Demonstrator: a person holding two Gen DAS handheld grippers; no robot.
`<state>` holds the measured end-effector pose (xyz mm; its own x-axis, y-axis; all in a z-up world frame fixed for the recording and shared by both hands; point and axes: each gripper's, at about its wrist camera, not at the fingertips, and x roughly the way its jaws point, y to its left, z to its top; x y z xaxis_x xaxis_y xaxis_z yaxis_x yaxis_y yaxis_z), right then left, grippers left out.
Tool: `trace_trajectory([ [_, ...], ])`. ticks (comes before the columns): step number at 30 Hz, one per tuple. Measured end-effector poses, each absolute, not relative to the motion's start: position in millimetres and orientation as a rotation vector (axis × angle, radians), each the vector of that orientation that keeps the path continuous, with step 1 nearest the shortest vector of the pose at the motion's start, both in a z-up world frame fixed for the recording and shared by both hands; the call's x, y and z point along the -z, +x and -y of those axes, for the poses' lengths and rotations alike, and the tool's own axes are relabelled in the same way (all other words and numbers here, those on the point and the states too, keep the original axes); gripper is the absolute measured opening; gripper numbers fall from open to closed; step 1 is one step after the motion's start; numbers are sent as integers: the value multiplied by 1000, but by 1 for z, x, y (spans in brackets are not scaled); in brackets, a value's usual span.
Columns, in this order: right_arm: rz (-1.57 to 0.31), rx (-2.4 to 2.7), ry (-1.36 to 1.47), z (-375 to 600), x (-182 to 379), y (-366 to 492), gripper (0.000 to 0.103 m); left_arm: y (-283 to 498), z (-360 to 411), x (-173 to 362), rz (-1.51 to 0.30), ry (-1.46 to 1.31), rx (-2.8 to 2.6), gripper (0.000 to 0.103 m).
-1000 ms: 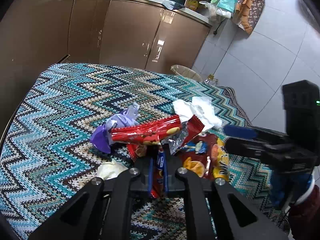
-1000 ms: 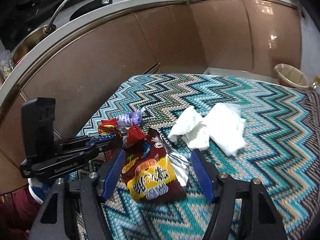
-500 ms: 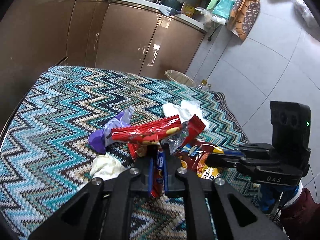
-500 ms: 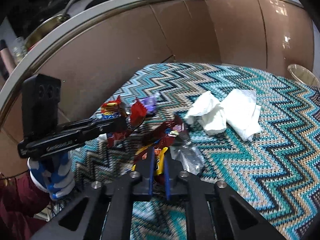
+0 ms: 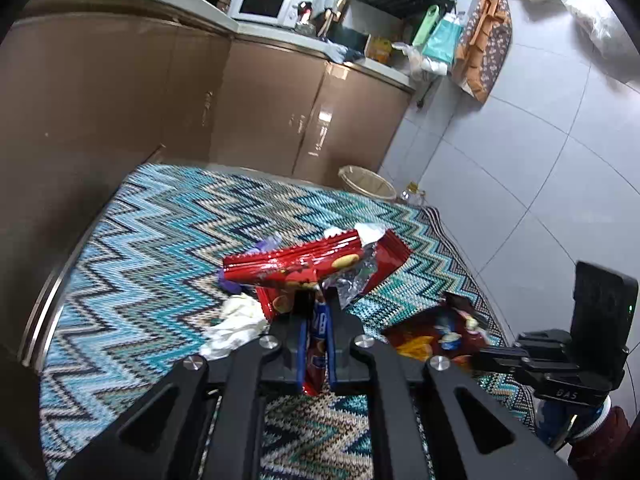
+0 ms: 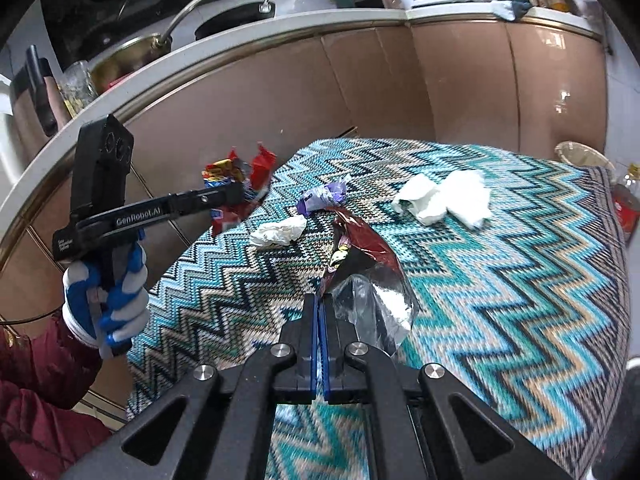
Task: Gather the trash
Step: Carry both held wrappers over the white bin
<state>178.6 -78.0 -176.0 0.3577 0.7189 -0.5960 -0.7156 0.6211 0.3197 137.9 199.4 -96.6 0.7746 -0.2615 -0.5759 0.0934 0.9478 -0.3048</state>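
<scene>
My left gripper (image 5: 316,298) is shut on a bunch of red snack wrappers (image 5: 296,264) and holds them above the zigzag cloth. From the right wrist view, the left gripper (image 6: 234,196) hangs off the table's left edge with those red wrappers (image 6: 240,168). My right gripper (image 6: 319,300) is shut on a dark red chip bag (image 6: 360,244) with a foil lining, lifted off the cloth. The left wrist view shows that chip bag (image 5: 432,328) blurred at the right gripper (image 5: 486,354). Still lying on the cloth are a purple wrapper (image 6: 324,196), a crumpled tissue (image 6: 280,232) and two white tissues (image 6: 448,200).
The table carries a blue zigzag knit cloth (image 5: 152,240). A beige waste basket (image 5: 366,184) stands on the tiled floor past the table's far end, with a bottle (image 5: 414,194) beside it. Brown kitchen cabinets (image 5: 260,104) run behind. A gloved hand (image 6: 116,300) holds the left gripper.
The right gripper went from wide open around the chip bag to shut on it and raised it. Both grippers pulled back and up; the left kept its red wrappers.
</scene>
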Motion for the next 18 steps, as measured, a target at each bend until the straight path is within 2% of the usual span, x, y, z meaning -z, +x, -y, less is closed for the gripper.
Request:
trace_trajectory([
  [11, -659, -841, 75, 129, 147, 125, 1, 105, -179, 60, -628, -234, 208, 7],
  [18, -569, -695, 168, 209, 133, 96, 2, 119, -102, 34, -627, -140, 349, 7],
])
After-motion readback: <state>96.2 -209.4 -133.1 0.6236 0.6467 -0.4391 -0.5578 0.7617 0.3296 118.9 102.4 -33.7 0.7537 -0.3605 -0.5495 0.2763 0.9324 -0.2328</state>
